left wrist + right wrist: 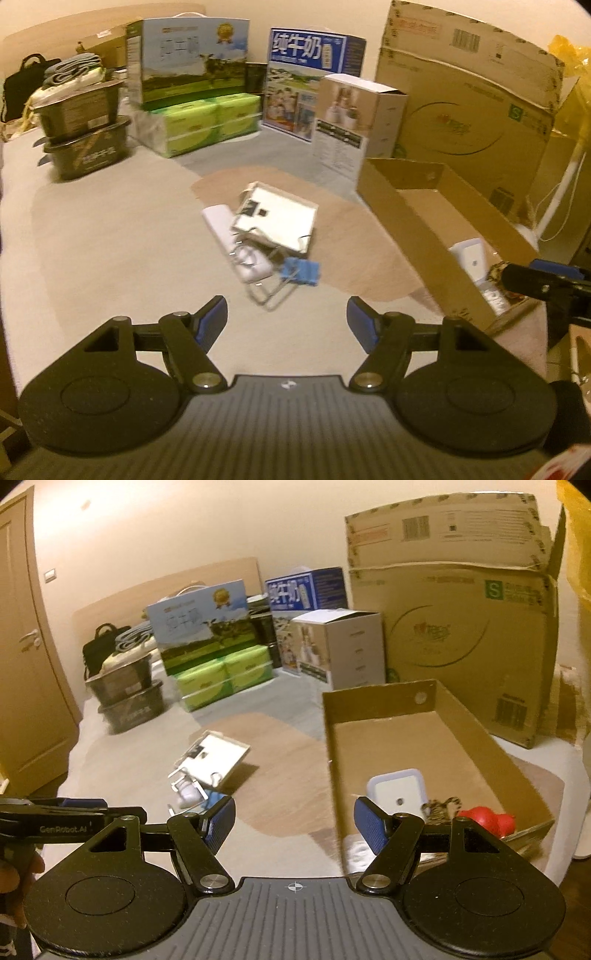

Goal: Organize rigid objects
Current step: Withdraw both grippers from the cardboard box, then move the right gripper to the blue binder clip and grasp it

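Presently the left gripper (287,317) is seen with its jaws parted wide and nothing between the blue pads; it is pointed down at a pale bed surface (110,236). Just ahead of it a small pile is noted: a blue binder clip (301,271) with wire handles, a white elongated device (236,243) beside it, and a flat white box (277,218) tilted over both. The pile is located partly on a tan board (354,251).

The right gripper (294,827) is likewise found open and empty, held above the near left corner of a shallow cardboard tray (384,698). Inside the tray, at its near end, a white rectangular device with a bluish rim (400,790), a leopard-patterned item (441,806) and a red object (487,819) are observed; the red object's kind cannot be told. The tray is set to the right of the pile, well apart from it.

Farther back, green tissue packs (207,122), two milk cartons (314,70), a white product box (354,110), stacked dark tubs (81,136) and a large cardboard box (461,635) are ranged along the wall. A door (26,646) is visible at the left of the right wrist view.
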{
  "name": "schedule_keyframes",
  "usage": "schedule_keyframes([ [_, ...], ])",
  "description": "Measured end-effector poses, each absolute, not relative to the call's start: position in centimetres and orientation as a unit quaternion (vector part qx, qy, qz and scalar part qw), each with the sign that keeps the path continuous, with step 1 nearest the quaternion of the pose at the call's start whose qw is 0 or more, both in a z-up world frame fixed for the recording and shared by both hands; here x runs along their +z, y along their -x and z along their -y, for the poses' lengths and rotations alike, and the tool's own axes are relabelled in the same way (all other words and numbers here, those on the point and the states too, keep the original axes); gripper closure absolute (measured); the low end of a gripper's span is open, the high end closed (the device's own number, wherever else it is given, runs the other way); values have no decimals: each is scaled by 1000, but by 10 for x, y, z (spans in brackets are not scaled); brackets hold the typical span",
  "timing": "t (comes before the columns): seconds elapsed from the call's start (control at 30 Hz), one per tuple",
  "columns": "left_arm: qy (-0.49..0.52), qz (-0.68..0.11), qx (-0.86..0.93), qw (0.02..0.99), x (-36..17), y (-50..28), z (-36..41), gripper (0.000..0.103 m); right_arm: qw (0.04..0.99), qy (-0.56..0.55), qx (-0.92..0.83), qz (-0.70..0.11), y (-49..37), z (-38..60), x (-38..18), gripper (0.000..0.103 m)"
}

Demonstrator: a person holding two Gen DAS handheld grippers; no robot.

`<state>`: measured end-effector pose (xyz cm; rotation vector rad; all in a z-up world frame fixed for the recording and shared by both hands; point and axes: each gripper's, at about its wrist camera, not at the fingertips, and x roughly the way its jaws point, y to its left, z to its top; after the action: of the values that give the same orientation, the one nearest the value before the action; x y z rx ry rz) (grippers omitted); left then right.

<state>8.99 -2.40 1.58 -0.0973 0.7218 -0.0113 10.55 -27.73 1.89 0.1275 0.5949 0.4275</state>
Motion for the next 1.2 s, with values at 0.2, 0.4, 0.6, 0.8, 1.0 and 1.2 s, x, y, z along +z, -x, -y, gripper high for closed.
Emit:
schedule_keyframes([
  [0.2, 41, -355, 0, 934, 13, -84, 11, 32, 927, -55, 221, -297, -101, 264, 17, 32],
  [0.4, 14, -356, -10, 934, 11, -83, 5, 28, 923, -50, 233, -303, -99, 251, 15, 32],
  [0.6, -12, -360, -24, 933, 7, -86, -3, 23, 919, -41, 243, -309, -103, 239, 11, 32],
  [0.8, -28, -367, -30, 929, 2, -93, -12, 21, 914, -31, 250, -317, -111, 227, 4, 32],
  [1.0, -32, -375, -34, 926, -7, -101, -20, 21, 909, -24, 257, -326, -122, 212, -5, 32],
  [1.2, -35, -379, -38, 924, -17, -112, -29, 21, 905, -13, 263, -334, -139, 191, -19, 32],
])
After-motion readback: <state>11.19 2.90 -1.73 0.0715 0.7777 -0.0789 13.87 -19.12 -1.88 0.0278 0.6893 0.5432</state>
